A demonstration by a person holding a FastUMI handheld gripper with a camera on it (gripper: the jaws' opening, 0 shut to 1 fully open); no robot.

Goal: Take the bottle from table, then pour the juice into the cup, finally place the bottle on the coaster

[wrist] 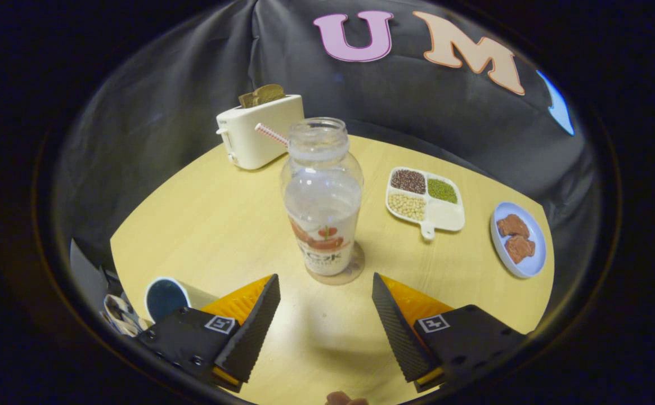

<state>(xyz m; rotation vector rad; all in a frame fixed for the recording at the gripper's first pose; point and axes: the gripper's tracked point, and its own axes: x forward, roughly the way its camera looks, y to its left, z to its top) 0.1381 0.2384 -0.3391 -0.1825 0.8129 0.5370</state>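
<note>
Bottle (322,197) is standing upright on the coaster (355,269), just ahead of the gripper (326,297), whose fingers are spread apart, holding nothing.

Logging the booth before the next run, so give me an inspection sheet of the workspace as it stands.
Surface: round wooden table, no spills seen.
Job's things: uncapped bottle upright on coaster; cup beside one finger.
Clutter: toaster with toast; divided tray of beans; plate with two brown pieces; striped straw.
Grippers: gripper open, bottle just ahead, untouched.
Cables: nothing seen.
Surroundings: black cloth wall.
</note>
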